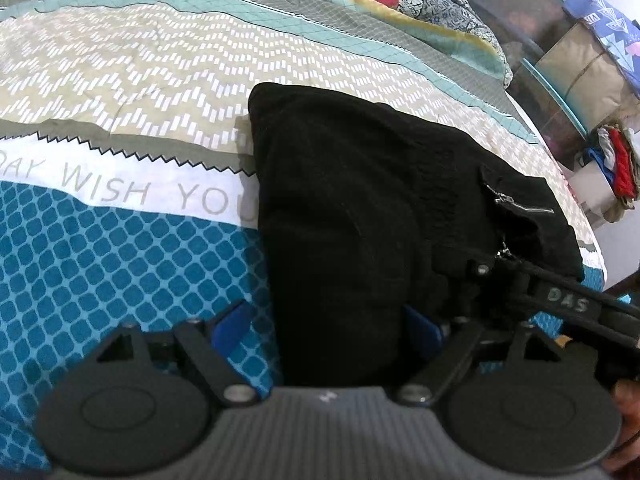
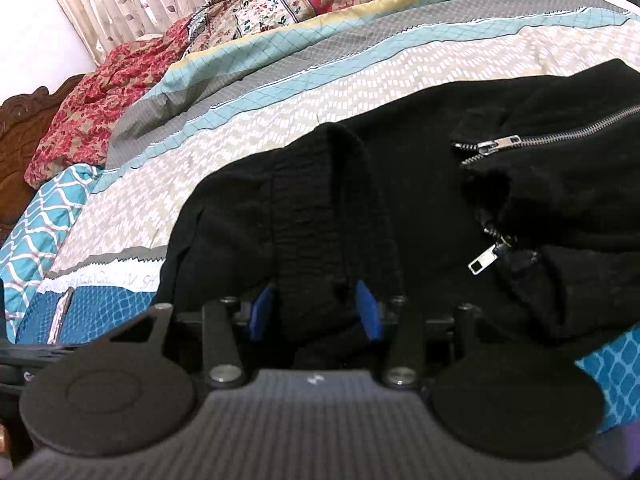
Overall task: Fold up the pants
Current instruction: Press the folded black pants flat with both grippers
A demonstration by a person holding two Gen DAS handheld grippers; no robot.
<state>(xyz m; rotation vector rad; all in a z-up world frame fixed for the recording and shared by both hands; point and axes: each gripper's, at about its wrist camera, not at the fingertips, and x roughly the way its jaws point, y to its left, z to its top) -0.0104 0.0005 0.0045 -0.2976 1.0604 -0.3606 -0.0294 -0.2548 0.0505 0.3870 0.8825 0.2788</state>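
The black pants (image 1: 360,208) lie folded in a thick bundle on the patterned bedspread (image 1: 120,80). A silver zip pocket (image 1: 520,204) shows near the right side. My left gripper (image 1: 332,326) is open, its blue pads wide apart with the near edge of the pants between them. The right gripper's black arm (image 1: 568,304) reaches in from the right beside it. In the right wrist view the pants (image 2: 400,184) fill the middle, with two zip pulls (image 2: 486,262) showing. My right gripper (image 2: 314,310) is open, its blue pads either side of a ribbed fold, with gaps.
A red floral quilt (image 2: 120,92) and pillows are heaped at the far side of the bed by a carved wooden headboard (image 2: 16,128) and a curtain. Storage bags and clothes (image 1: 612,160) stand off the bed's right edge.
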